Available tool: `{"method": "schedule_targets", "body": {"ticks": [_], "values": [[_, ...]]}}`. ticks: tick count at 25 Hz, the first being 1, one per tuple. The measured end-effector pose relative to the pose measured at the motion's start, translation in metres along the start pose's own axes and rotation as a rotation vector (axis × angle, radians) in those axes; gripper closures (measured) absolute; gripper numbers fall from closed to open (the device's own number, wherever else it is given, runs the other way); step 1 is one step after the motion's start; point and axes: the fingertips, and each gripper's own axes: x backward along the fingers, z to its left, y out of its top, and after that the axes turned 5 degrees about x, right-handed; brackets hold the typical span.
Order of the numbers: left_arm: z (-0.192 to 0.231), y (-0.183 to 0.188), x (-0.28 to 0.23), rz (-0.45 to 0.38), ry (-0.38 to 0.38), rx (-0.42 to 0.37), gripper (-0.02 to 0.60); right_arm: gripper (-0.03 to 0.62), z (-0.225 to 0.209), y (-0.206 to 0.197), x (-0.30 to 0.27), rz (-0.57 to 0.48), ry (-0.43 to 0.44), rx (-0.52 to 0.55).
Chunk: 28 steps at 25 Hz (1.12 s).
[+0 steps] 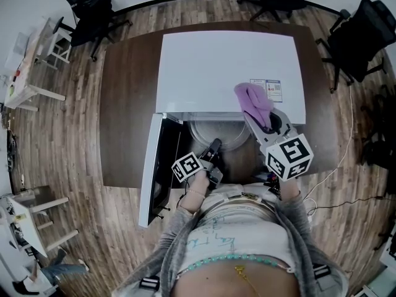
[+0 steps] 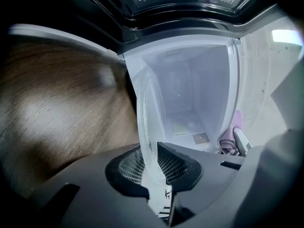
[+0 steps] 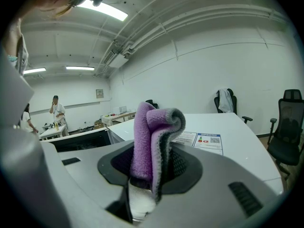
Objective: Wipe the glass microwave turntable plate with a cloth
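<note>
Left gripper (image 2: pixel 152 167) has its mesh-padded jaws pinched on the rim of the glass turntable plate (image 2: pixel 144 122). The plate is seen edge-on there, clear and thin with a rounded lip. From the head view the plate (image 1: pixel 213 132) is a pale disc at the mouth of the open microwave (image 1: pixel 229 67), at 12 o'clock from this gripper (image 1: pixel 213 148).

Right gripper (image 3: pixel 151 175) is clamped on a folded cloth (image 3: pixel 154 132), fuzzy purple with a grey edge, standing up in a soft roll. In the head view the cloth (image 1: pixel 253 101) sits at 1 o'clock from the plate, near it but apart.

Wiping appears not yet begun: both things are gripped, but cloth and glass have not met. Beyond them, the boxy white microwave has its door (image 1: pixel 150 172) swung out at 9 o'clock, on a dark wood-grain surface (image 1: pixel 127 104).
</note>
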Motion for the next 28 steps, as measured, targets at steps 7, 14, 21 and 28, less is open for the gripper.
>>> {"method": "schedule_targets", "body": {"ticks": [7,14,21,28], "values": [[-0.001,-0.001,0.000,-0.008,0.003,-0.009,0.514,0.461,0.004,0.002,0.004,-0.012,0.035,0.035],[-0.001,0.000,0.000,-0.014,-0.003,-0.013,0.514,0.467,0.073,-0.023,0.004,0.136,0.306,0.308],[0.003,-0.004,0.005,-0.006,0.002,-0.019,0.512,0.468,0.074,-0.086,-0.024,0.360,0.277,0.431],[0.002,-0.001,0.015,-0.011,-0.007,-0.037,0.512,0.468,0.070,-0.122,-0.054,0.506,0.206,0.477]]}}
